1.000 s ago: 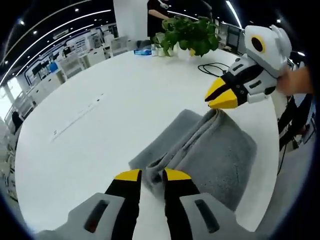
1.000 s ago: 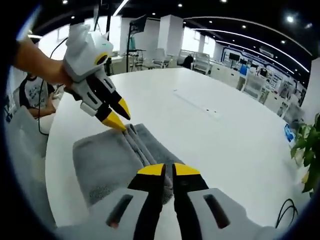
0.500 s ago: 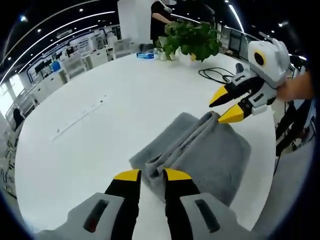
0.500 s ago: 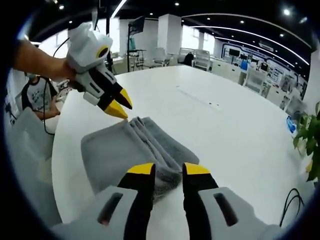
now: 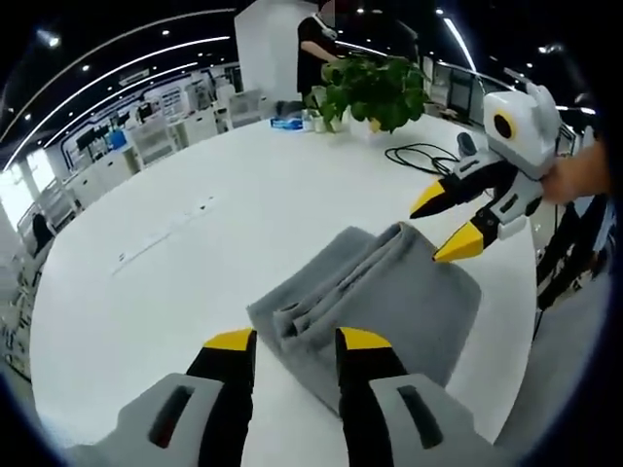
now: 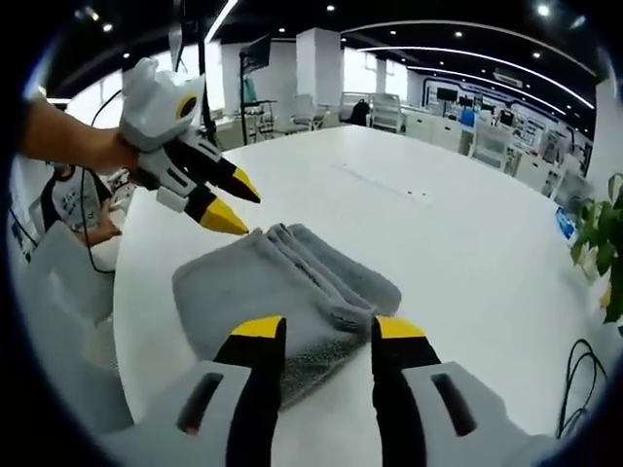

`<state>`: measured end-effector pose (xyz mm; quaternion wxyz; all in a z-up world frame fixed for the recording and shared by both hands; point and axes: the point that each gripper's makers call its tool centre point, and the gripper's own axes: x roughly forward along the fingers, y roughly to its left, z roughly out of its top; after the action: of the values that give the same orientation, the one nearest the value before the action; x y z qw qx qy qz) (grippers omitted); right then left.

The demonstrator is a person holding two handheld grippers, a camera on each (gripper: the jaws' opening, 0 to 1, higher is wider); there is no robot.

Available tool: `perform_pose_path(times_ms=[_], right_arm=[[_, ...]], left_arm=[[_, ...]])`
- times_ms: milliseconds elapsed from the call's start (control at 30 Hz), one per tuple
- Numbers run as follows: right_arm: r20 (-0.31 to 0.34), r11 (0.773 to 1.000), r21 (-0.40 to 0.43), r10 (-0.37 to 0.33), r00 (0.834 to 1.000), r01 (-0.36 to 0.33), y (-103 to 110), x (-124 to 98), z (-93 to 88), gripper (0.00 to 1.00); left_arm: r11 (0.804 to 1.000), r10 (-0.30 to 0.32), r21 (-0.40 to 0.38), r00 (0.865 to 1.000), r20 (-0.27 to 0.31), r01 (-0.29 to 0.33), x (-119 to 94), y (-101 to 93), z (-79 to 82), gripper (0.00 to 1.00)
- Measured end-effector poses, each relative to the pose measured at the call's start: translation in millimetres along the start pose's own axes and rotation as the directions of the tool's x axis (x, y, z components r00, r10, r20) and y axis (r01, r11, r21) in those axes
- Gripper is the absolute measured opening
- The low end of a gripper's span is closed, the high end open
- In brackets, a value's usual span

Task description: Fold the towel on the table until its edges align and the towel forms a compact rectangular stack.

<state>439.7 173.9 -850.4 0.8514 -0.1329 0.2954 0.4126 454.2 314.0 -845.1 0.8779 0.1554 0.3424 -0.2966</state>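
A grey towel (image 5: pixel 375 297) lies folded on the white table (image 5: pixel 214 233), with several layers bunched along one edge. My left gripper (image 5: pixel 292 341) stands open just short of the towel's near edge, nothing between its fingers. In the left gripper view the right gripper (image 5: pixel 450 222) hovers open over the towel's far corner. In the right gripper view the same towel (image 6: pixel 277 287) lies flat ahead of my open right gripper (image 6: pixel 329 329). The left gripper (image 6: pixel 226 201) hangs open above the towel's far end there.
A potted green plant (image 5: pixel 375 83), a blue packet (image 5: pixel 285 124) and a black cable (image 5: pixel 419 156) sit at the far side of the table. A person stands behind the plant. Another person (image 6: pixel 68 195) sits beyond the table's edge. The table edge (image 6: pixel 122 321) runs close to the towel.
Both grippers have opened and let go of the towel. They have drawn back a little and the towel now rests flat on the table.
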Motion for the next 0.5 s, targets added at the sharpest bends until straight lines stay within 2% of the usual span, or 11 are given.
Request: perform_pose_path(times_ms=[200, 500], right_arm=[[-0.028, 1.0, 0.008, -0.01, 1.0, 0.01, 3, -2, -12.4, 0.32], [-0.042, 0.999, 0.032, -0.037, 0.998, 0.039, -2, -4, -18.4, 0.27]], left_arm=[[1.0, -0.011, -0.027, 1.0, -0.004, 0.011, -6, -7.1, -12.1, 0.35], [0.998, -0.019, -0.055, 1.0, -0.02, 0.018, -10, -14.3, -23.9, 0.35]])
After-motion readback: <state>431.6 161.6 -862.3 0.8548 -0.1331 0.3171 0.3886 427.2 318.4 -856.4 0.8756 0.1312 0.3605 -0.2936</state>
